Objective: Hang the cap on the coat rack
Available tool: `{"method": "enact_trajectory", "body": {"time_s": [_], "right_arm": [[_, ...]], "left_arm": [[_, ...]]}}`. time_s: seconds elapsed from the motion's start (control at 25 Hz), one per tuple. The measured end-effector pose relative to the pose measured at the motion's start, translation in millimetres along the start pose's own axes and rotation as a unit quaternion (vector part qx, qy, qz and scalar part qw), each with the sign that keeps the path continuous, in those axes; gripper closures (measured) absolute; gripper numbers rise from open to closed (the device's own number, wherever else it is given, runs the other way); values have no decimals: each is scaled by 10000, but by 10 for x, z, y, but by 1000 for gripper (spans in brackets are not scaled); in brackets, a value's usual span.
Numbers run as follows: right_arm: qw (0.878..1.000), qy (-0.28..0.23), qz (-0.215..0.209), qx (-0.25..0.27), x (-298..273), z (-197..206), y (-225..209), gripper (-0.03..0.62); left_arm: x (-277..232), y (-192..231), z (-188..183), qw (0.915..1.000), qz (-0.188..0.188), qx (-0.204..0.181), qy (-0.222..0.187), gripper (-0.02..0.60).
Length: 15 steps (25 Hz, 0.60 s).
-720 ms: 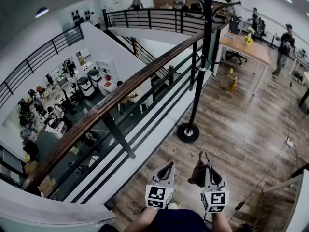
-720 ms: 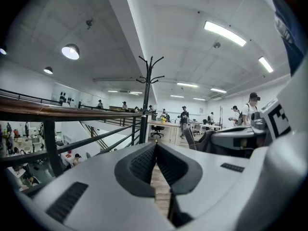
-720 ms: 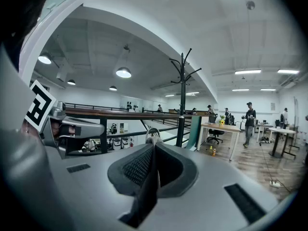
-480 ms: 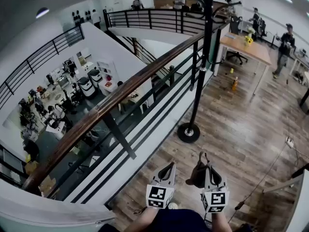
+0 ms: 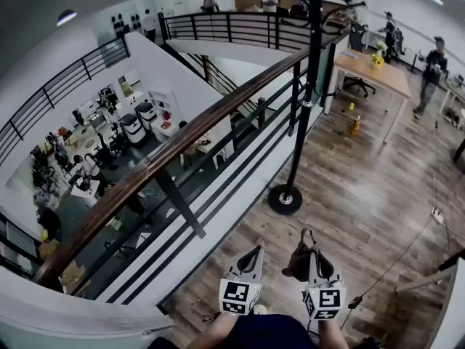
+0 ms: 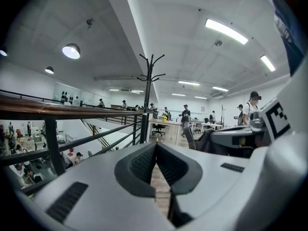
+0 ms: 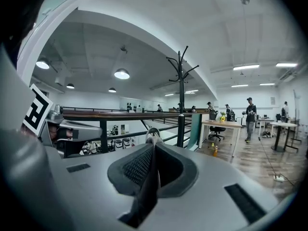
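Note:
The black coat rack (image 5: pixel 304 107) stands on a round base (image 5: pixel 285 199) on the wood floor, ahead of both grippers and beside the railing; its hooks spread at the top (image 6: pixel 150 70) (image 7: pixel 181 64). My right gripper (image 5: pixel 309 249) is shut on the dark cap (image 5: pixel 296 263), whose fabric (image 7: pixel 146 191) is pinched between the pads, with a strap loop (image 7: pixel 153 132) sticking out past the tips. My left gripper (image 5: pixel 251 254) is held level beside it, shut with nothing between its pads (image 6: pixel 155 145). Both grippers are well short of the rack.
A wood-topped black railing (image 5: pixel 182 147) runs diagonally on the left, with a drop to a lower floor beyond it. A wooden table (image 5: pixel 367 67) and office chairs stand behind the rack, a bottle (image 5: pixel 355 126) is on the floor, and a cable (image 5: pixel 407 249) trails at right. A person (image 5: pixel 434 64) walks at the far right.

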State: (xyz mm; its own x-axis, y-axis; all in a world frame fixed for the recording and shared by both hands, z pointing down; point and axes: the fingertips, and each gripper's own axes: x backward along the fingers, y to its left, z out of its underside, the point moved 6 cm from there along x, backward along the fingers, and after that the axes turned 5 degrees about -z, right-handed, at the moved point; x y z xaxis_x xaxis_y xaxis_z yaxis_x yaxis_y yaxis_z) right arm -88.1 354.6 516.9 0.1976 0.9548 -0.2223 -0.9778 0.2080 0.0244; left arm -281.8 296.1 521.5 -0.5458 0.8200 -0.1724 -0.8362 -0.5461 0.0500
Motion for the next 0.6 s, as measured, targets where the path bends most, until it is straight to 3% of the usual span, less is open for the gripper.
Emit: {"method": "enact_trajectory", "body": {"time_s": [0.32,0.6], "right_arm": [[10000,43,26,60,-17,43,-37,571],[9997,90,241,41,-206,96,-205,571]], "left_arm": [[-12,-33,62,10000,74,25,33,578],[-338,72,101,9999,159,26,37,578]]}}
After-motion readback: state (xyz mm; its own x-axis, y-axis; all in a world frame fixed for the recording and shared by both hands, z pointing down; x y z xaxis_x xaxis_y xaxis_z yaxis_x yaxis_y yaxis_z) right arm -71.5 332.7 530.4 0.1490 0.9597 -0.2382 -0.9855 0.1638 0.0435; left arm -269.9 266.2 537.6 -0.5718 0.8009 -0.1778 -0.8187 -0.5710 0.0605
